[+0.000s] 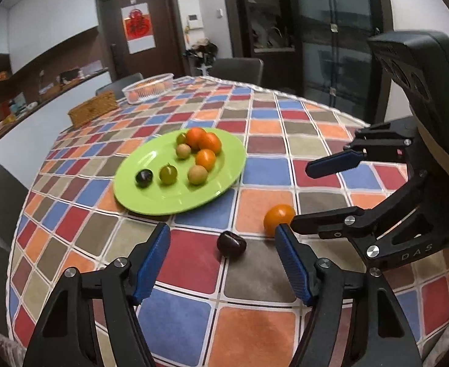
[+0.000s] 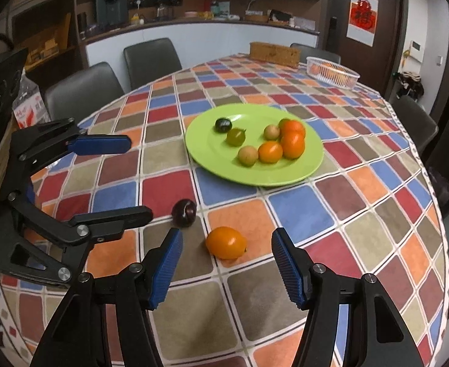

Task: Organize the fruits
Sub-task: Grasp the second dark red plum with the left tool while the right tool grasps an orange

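Note:
A green plate (image 1: 163,197) (image 2: 285,174) on the checked tablecloth holds several small fruits: orange, tan, green and one dark. A dark plum (image 1: 231,243) (image 2: 184,211) and an orange fruit (image 1: 277,217) (image 2: 226,242) lie loose on the cloth in front of the plate. My left gripper (image 1: 222,258) is open and empty, the plum just ahead between its fingers. My right gripper (image 2: 226,264) is open and empty, the orange fruit just ahead between its fingers. Each gripper shows in the other's view: the right (image 1: 307,198), the left (image 2: 135,180).
A white basket (image 1: 148,87) (image 2: 333,72) of orange fruit and a wicker box (image 1: 93,111) (image 2: 274,52) stand at the table's far side. Dark chairs (image 2: 151,58) surround the table. A counter with shelves lies beyond.

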The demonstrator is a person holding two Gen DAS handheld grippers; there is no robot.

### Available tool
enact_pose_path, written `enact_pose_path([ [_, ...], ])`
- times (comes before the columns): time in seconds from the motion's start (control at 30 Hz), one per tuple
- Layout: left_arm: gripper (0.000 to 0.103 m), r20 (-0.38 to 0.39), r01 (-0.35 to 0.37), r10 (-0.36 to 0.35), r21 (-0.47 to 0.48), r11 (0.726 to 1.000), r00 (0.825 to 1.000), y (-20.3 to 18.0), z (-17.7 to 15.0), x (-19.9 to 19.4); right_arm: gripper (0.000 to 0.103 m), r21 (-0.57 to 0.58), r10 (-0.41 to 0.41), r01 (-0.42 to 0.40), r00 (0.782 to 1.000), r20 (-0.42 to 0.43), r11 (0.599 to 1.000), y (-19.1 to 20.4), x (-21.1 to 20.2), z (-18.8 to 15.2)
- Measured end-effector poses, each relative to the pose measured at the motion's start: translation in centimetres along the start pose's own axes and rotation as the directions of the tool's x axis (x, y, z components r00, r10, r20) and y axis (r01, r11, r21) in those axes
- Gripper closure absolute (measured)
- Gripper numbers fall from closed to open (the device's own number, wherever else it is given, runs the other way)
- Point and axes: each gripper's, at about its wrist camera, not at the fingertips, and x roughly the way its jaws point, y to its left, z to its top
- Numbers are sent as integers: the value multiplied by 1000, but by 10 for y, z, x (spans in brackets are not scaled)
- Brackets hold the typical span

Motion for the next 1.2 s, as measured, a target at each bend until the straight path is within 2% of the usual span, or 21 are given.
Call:
enact_pose_path([
  [0.23,43,-71,36,-32,55,998,997,-5,-8,24,43,-1,23,-23,998,-64,1000,-4,23,-8],
  [0.37,46,-93,53,-47,67,996,995,-5,-9,34,49,3,39,-39,995,-89,999,-7,32,-11],
  [0.9,68,-148,101,-102,-14,995,984,4,-8,61,63,8,89,-89,990,-112,996,-11,53,-9],
  [0.93,73,-150,101,-103,-18,995,983,5,-8,61,63,11,93,-92,989,-113,996,-11,54,-9],
  [1.2,74,-141,109,-118,-72,991,983,6,-9,55,65,28,96,-94,990,-101,995,-12,53,-10],
])
